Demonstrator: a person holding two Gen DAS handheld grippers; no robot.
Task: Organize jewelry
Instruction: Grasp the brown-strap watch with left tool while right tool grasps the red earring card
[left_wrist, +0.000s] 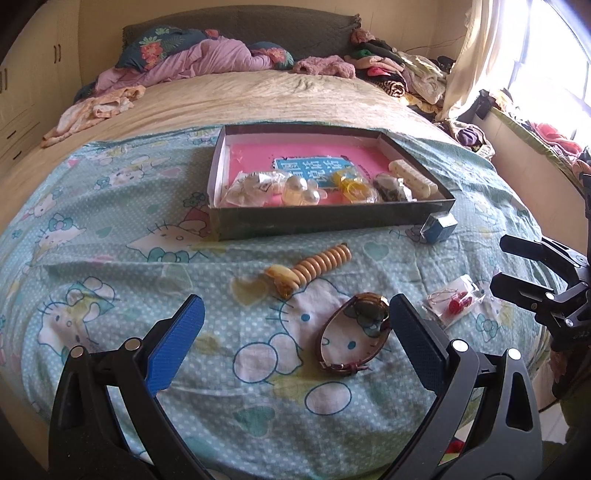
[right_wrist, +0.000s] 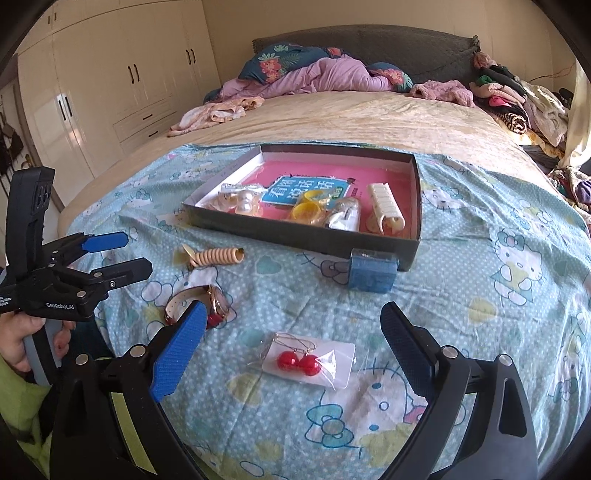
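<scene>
We count one dark tray (right_wrist: 306, 236) on the cartoon-print sheet (right_wrist: 480, 295), holding five things: two clear packets of pearly pieces (right_wrist: 245, 201), one packet of yellow rings (right_wrist: 308, 212), one silvery packet (right_wrist: 345, 218) and one cream hair clip (right_wrist: 384, 210); outside it we count four: one blue box (right_wrist: 373, 271) at the tray's five o'clock, one spiral hair tie (right_wrist: 218, 256), one wristwatch (right_wrist: 207, 302), and one packet with two red earrings (right_wrist: 301, 362); we see two grippers, each with two fingers.

Rose-gold watch (left_wrist: 354, 332) lying before me on the bed, bagged red earrings (right_wrist: 301, 362) beside it, shallow box (right_wrist: 295, 232) of trinkets beyond
</scene>
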